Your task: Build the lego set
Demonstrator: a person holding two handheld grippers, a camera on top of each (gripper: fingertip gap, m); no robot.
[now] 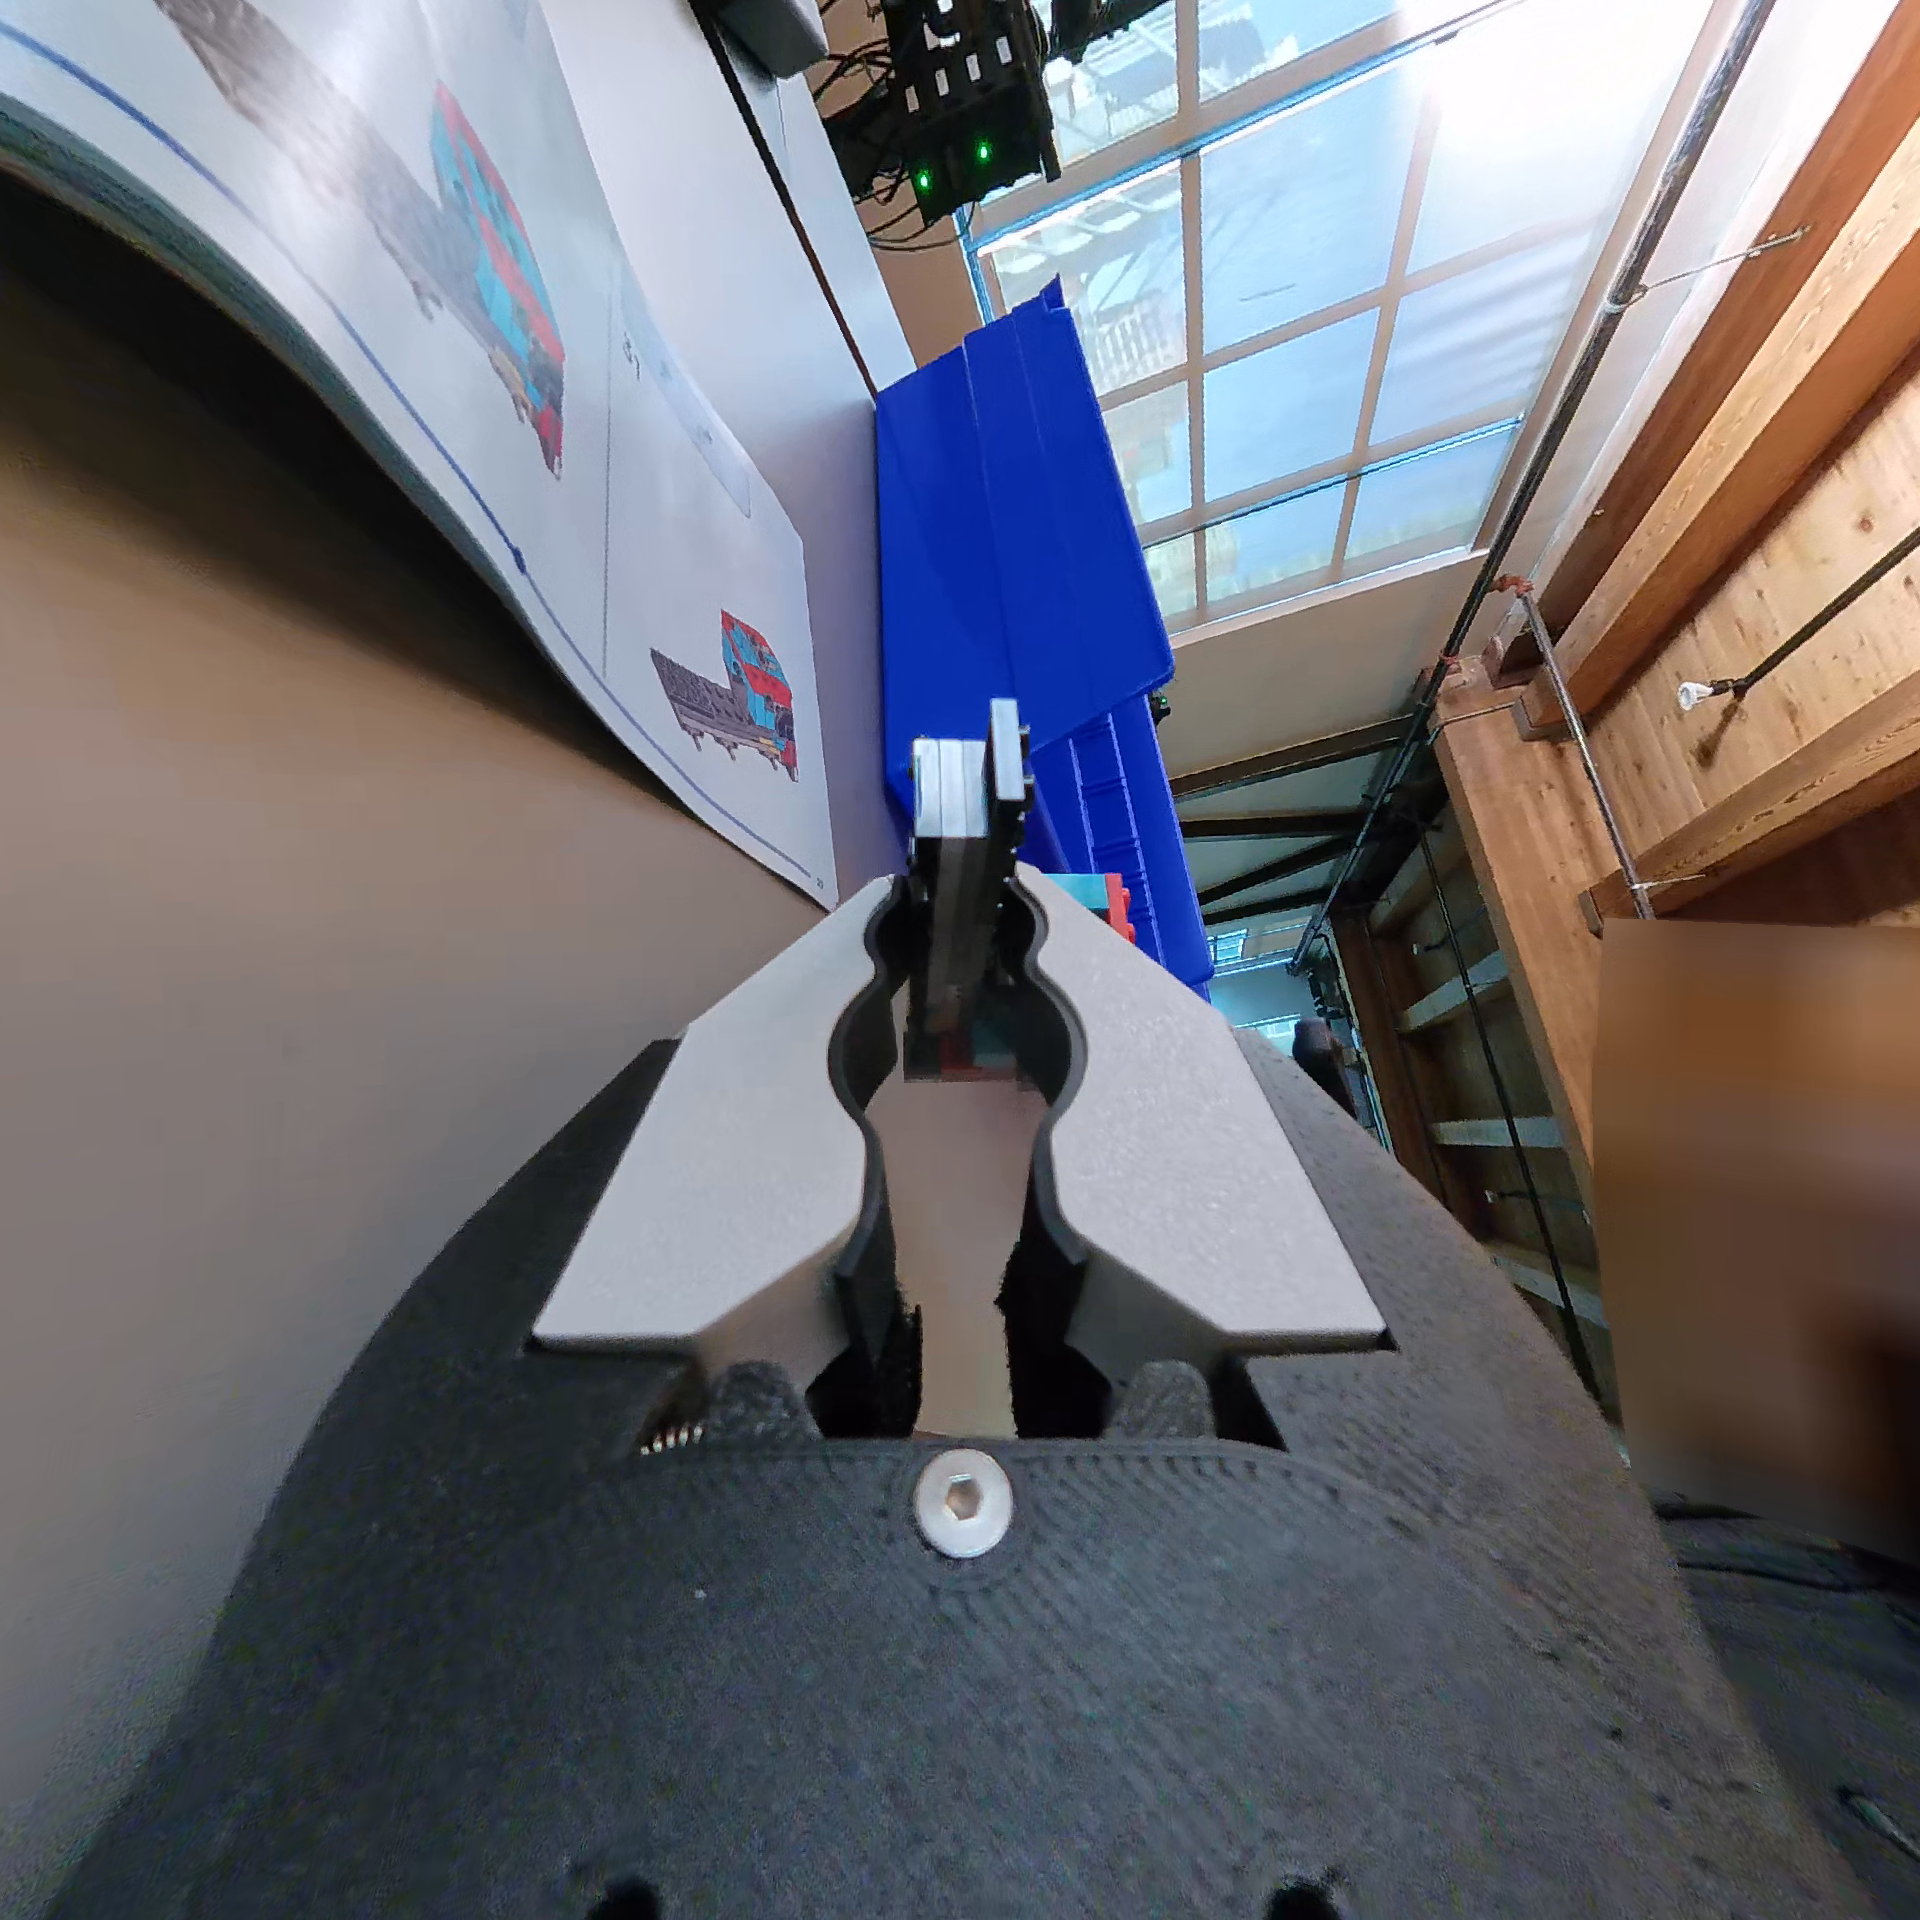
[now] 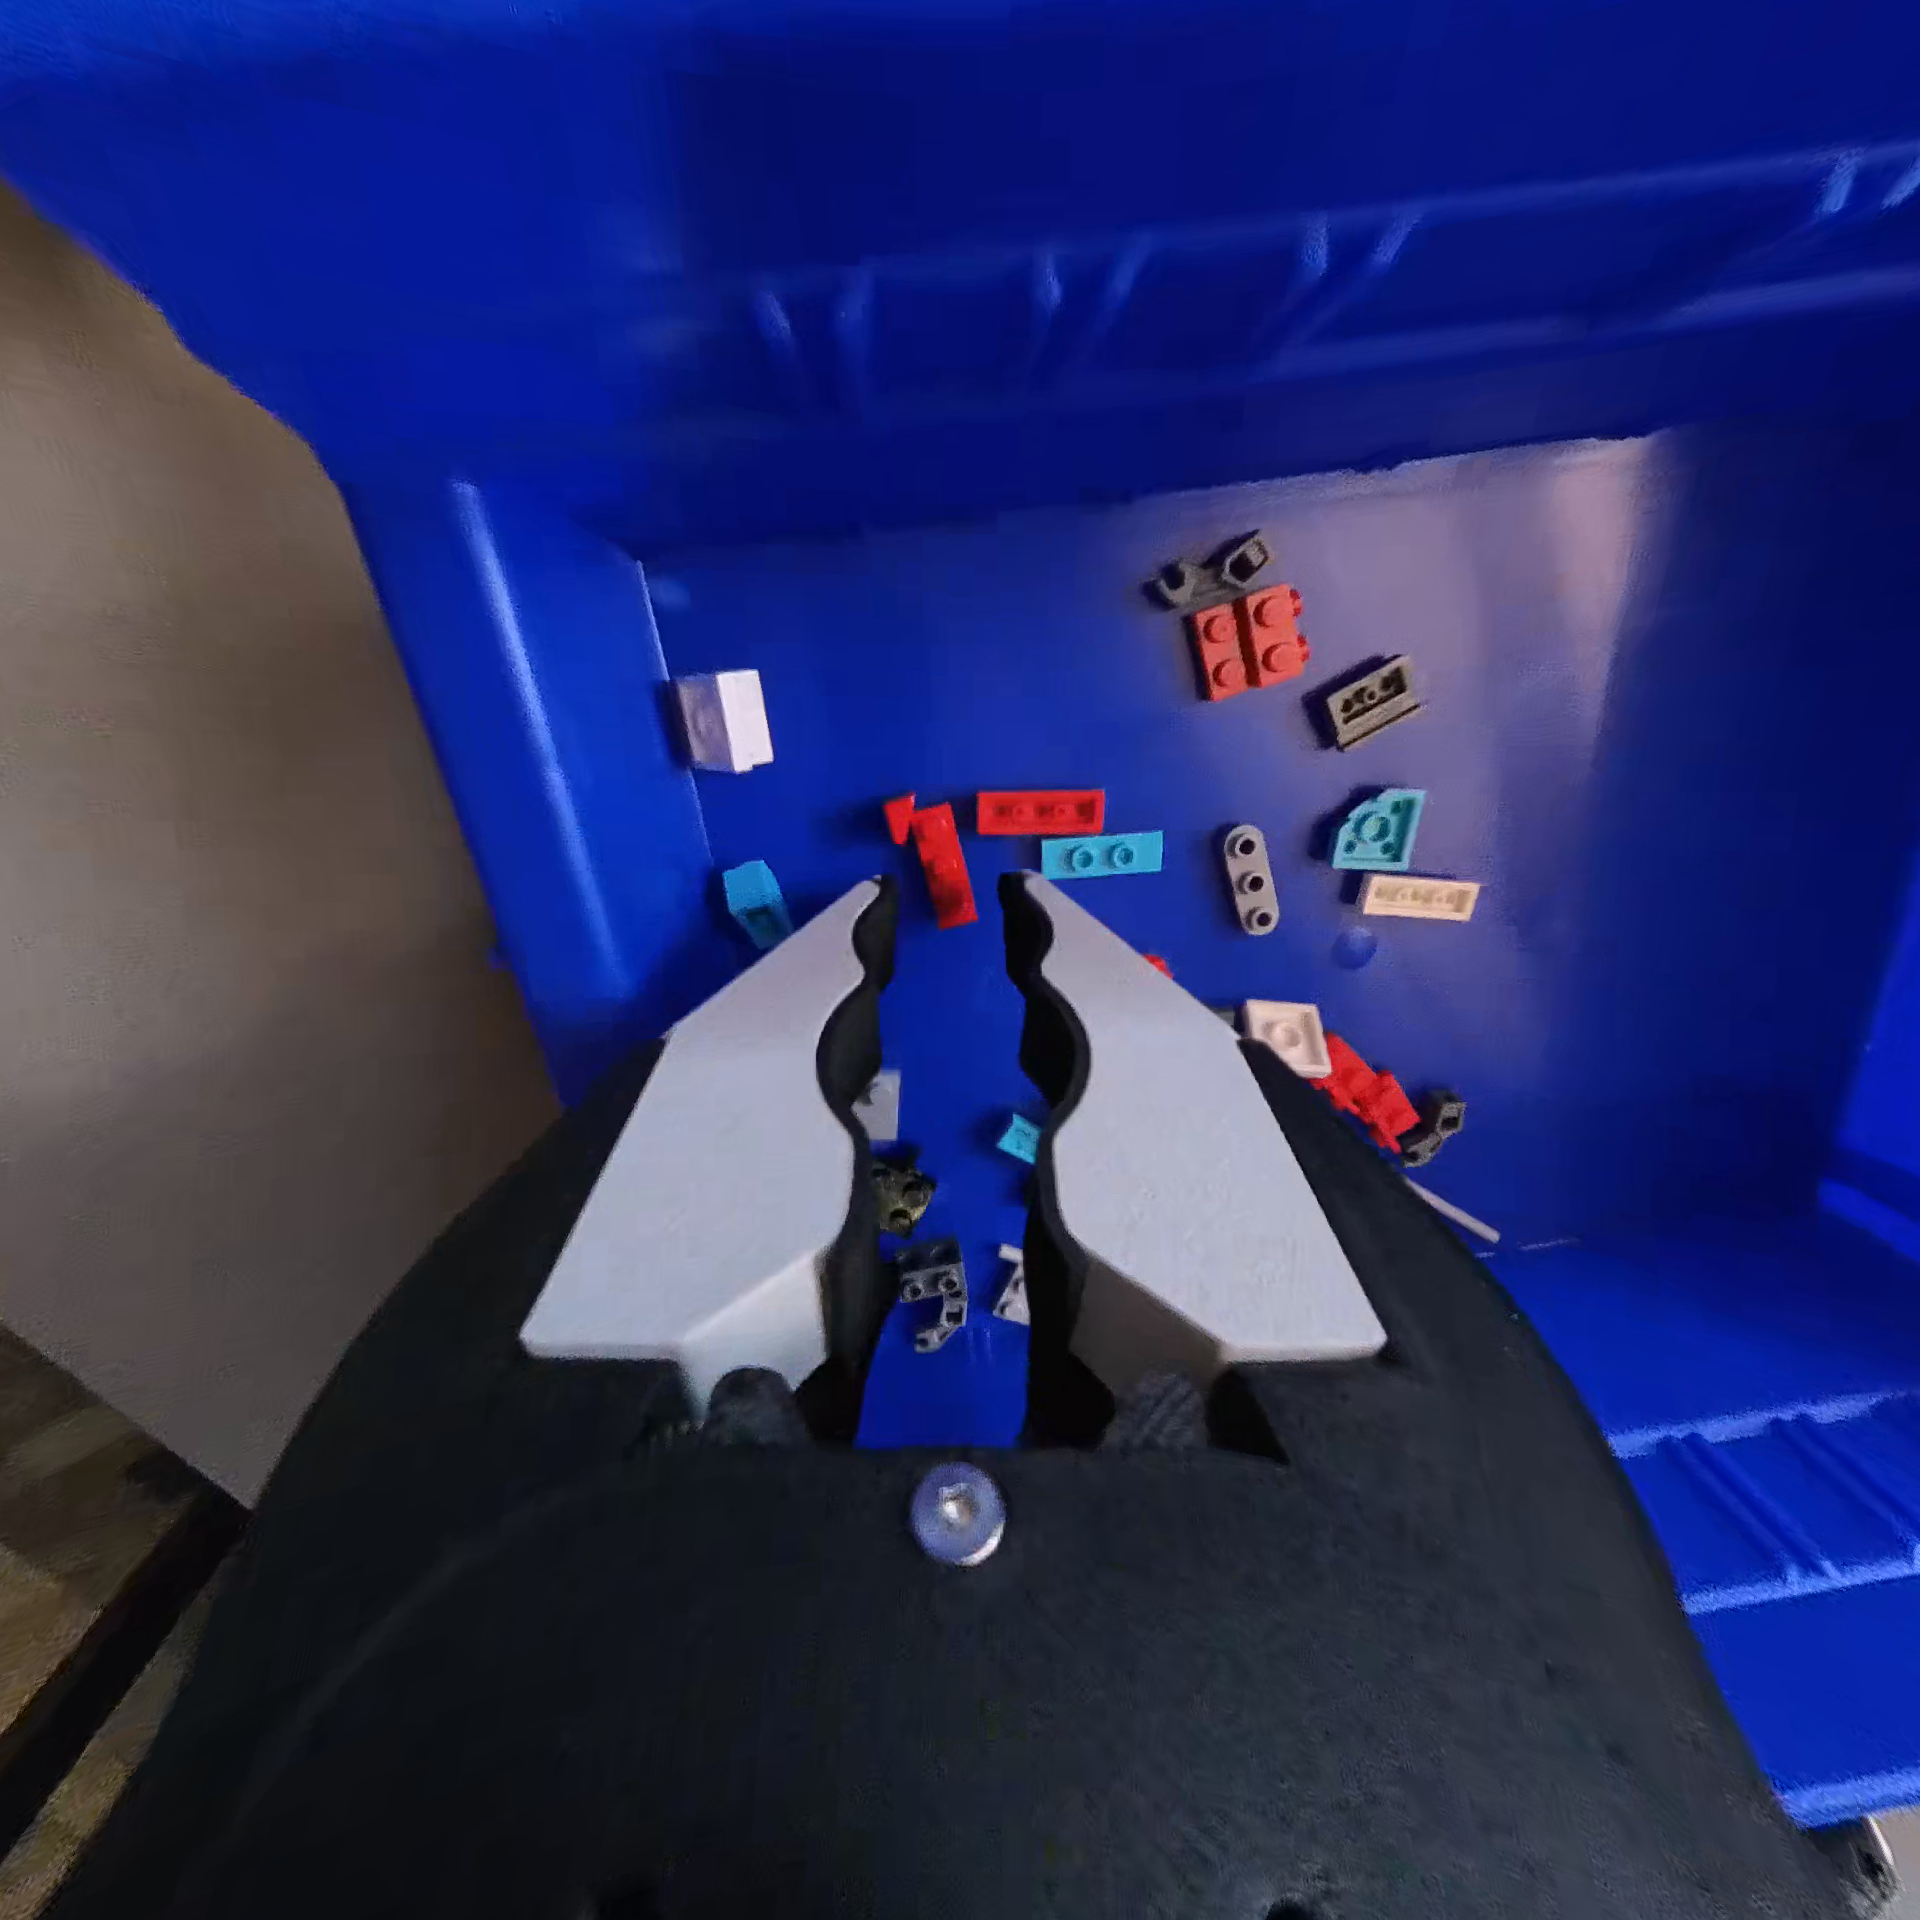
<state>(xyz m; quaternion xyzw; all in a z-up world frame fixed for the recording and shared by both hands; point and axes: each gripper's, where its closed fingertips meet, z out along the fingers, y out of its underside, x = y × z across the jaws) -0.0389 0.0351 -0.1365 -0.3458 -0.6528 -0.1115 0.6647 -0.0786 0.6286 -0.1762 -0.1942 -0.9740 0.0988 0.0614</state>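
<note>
My left gripper (image 1: 956, 888) is shut on the grey lego build (image 1: 961, 831), a stack of grey plates with red and teal parts at its near end, held edge-on and sticking out past the fingertips. The open instruction booklet (image 1: 582, 488) lies to its left on the tan table. My right gripper (image 2: 940, 883) is open and empty inside the blue bin (image 2: 1039, 312), its tips just short of a red plate (image 2: 945, 868). Loose pieces lie on the bin floor: a red flat plate (image 2: 1039, 811), a teal plate (image 2: 1101, 855), a red pair (image 2: 1245, 639), a grey link (image 2: 1250, 880).
The blue bin also shows in the left wrist view (image 1: 1018, 561), beyond the held build. A white brick (image 2: 724, 719) and a teal brick (image 2: 753, 902) lie by the bin's left wall. The tan table (image 2: 208, 831) lies left of the bin. Windows and wooden beams fill the background. My right fingertips sit around 60 centimeters from my left ones. The right tips stand about 5 centimeters off the grey link (image 2: 1250, 880).
</note>
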